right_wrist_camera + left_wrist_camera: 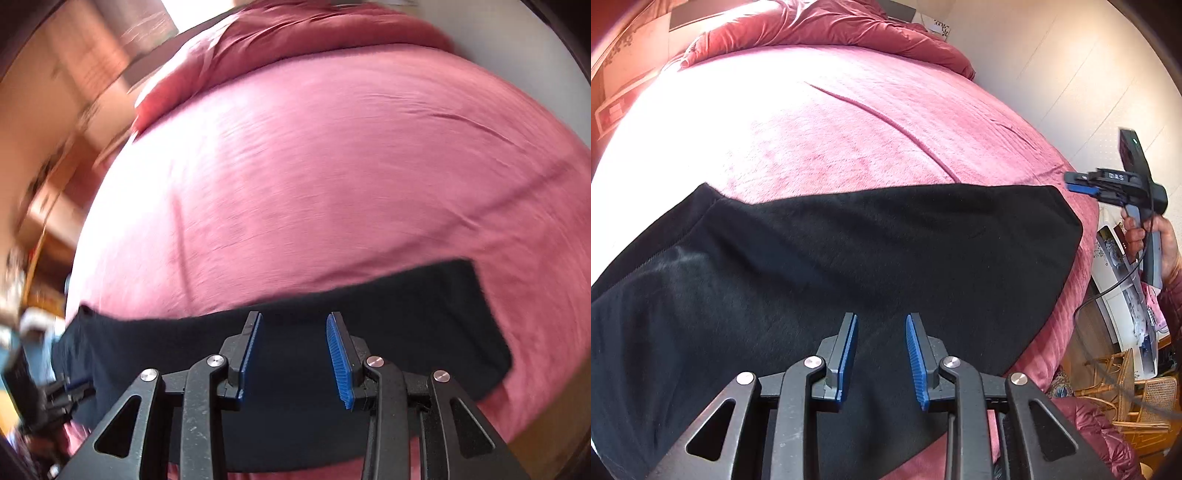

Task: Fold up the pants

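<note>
Black pants [849,251] lie flat across the near part of a bed covered in a pink blanket [849,122], with a crumpled red duvet [827,29] at the far end. The left gripper [881,325] hovers over the dark cloth, its blue-padded jaws spread with nothing between them. The right gripper [293,321] hangs above the pants' far edge, jaws likewise parted and empty; its view is blurred

Black pants [849,251] run off the left edge; right-wrist view motion-blurred
</note>
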The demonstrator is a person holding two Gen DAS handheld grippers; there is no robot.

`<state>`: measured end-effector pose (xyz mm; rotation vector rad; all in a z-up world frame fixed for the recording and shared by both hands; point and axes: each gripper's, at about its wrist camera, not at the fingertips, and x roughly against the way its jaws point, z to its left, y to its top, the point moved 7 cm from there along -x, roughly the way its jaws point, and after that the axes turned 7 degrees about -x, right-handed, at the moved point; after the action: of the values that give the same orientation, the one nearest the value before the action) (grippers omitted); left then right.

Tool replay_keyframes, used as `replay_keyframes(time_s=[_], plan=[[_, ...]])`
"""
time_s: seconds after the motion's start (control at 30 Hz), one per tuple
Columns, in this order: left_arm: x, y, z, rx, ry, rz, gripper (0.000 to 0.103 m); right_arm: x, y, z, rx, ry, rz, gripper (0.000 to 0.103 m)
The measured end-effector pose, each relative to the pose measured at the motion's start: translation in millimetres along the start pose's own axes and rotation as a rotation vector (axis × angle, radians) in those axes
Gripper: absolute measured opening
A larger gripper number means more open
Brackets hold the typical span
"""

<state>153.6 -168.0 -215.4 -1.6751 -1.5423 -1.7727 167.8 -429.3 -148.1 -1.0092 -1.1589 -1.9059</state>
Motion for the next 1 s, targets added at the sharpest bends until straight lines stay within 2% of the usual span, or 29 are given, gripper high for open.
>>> replay_keyframes(time_s=[0.1,0.23,0.3,0.43,0.47,0.5,0.6,0.73,0.8,0.87,0.93,1.0], plan=[[-4,11,-2,-0.010,0.002,-0.003,0.027,-27,-1,50,0.156,0.007,0.061,0.036],[-15,12,-6,-0.011,-0.002,0.003,0.027,-60,-11,112,0.309,0.086,0.156,0.036],[-17,11,-1,-0.013,0.009,0.013,0.027,-79,-15,134,0.380,0.107,0.211,0.036],[-31,2,1,0.019,0.007,0.040,0.027,-107,-28,157,0.501,0.076,0.316,0.036],[-33,0,3,0.024,0.009,0.048,0.027,-114,-30,158,0.538,0.027,0.320,0.023],[-35,-4,6,0.030,0.009,0.054,0.027,-117,-31,157,0.557,0.000,0.320,0.013],[-41,-13,14,0.058,0.000,0.053,0.027,-124,-24,154,0.526,-0.023,0.279,0.010],[-44,-12,21,0.121,-0.023,0.038,0.027,-143,-28,152,0.484,-0.075,0.240,0.009],[-41,-11,21,0.129,-0.029,0.035,0.027,-133,-28,146,0.450,-0.077,0.220,0.010],[-31,-11,23,0.141,-0.037,0.018,0.032,-122,-24,144,0.397,-0.075,0.201,0.013],[-18,-15,33,0.162,-0.008,-0.009,0.036,-101,-15,149,0.377,-0.081,0.124,0.017],[-4,-24,49,0.219,0.014,-0.030,0.036,-83,-12,164,0.362,-0.025,0.086,0.017]])
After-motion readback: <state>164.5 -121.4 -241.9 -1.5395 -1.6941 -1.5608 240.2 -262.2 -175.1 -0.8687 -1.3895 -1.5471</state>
